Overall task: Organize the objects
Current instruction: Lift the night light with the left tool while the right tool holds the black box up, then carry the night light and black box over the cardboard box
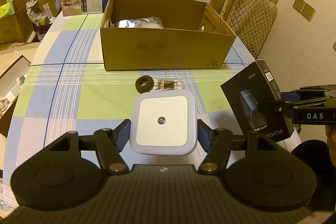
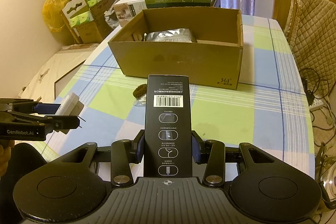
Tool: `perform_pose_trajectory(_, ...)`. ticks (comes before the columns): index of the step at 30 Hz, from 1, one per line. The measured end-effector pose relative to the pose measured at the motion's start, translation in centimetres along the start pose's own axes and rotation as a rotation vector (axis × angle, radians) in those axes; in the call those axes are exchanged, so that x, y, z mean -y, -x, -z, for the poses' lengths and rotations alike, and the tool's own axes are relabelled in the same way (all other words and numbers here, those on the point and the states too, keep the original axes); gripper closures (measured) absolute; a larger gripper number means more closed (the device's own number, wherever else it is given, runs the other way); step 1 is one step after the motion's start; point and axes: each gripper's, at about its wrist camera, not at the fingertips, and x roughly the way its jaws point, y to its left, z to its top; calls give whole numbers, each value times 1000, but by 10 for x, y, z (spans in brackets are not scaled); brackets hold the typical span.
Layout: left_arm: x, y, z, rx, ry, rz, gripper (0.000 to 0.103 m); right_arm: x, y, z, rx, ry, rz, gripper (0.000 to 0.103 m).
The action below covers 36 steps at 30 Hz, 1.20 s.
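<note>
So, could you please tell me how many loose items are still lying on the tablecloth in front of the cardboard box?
2: a brown hair tie and, touching it, a cotton swab pack. Others may be hidden.

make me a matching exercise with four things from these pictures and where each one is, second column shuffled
Things:
1. white night light
2. black carton
3. silver pouch
4. brown hair tie

Places:
A. lying on the tablecloth in front of the cardboard box
B. held in the left claw
C. inside the cardboard box
D. held in the right claw

Pairs: 1-B, 2-D, 3-C, 4-A
</note>
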Motion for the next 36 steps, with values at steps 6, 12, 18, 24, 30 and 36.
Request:
perform_pose_trajectory(6,2,1,-8,8,-23,-1,42,2,3,-8,10,9,5,63)
perform_pose_trajectory(12,3,-2,-25,21,-49,-4,42,5,5,-19,25,19,18,63)
perform_pose_trajectory(18,6,-6,-39,27,-64,8,42,9,5,-32,32,32,27,63)
perform_pose_trajectory(24,7,-16,-55,18,-70,31,42,14,1,-47,39,24,28,63)
perform_pose_trajectory(30,4,-24,-95,32,-84,56,42,22,-1,-88,52,31,17,63)
perform_pose_trajectory(36,1,-27,-161,80,-120,41,42,29,5,-154,112,37,25,63)
